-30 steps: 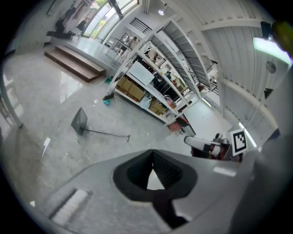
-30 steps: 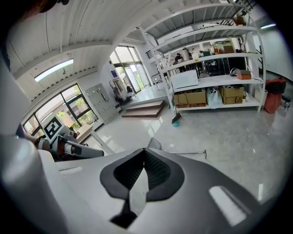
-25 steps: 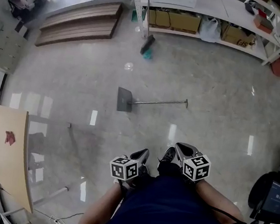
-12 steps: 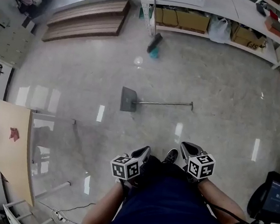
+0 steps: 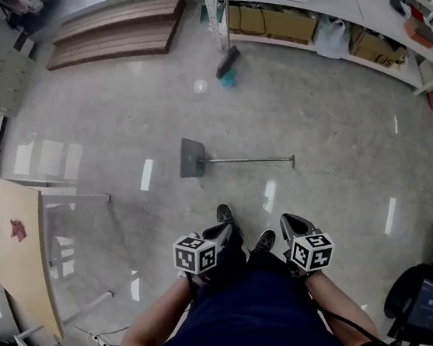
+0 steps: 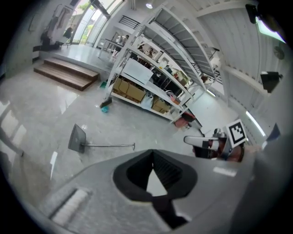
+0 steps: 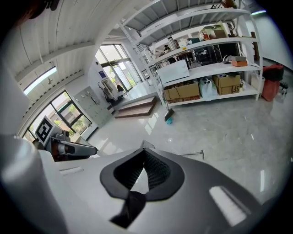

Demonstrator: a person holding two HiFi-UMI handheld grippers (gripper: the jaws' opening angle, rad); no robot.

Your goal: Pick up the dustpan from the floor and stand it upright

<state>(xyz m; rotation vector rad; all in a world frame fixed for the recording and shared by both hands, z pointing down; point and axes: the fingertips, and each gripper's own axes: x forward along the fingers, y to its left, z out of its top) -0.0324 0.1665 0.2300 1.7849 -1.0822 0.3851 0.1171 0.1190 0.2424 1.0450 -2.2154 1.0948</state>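
A grey dustpan lies flat on the polished floor, its long metal handle pointing right. The left gripper view shows the dustpan ahead and to the left. In the right gripper view only its handle end and a corner of the pan show past the jaws. My left gripper and right gripper hang side by side in front of the person's body, well short of the dustpan. Both are shut and empty: the left gripper and the right gripper each have their jaws closed together.
White shelving with cardboard boxes runs along the far wall, and a broom head rests by it. Wooden steps are at the far left. A tan board stands at the near left, a screen device at the right. The person's shoes are below the dustpan.
The person has stepped forward, one shoe now showing ahead of the grippers, and both grippers came along with the step. The dustpan has not moved. Both grippers stay shut.
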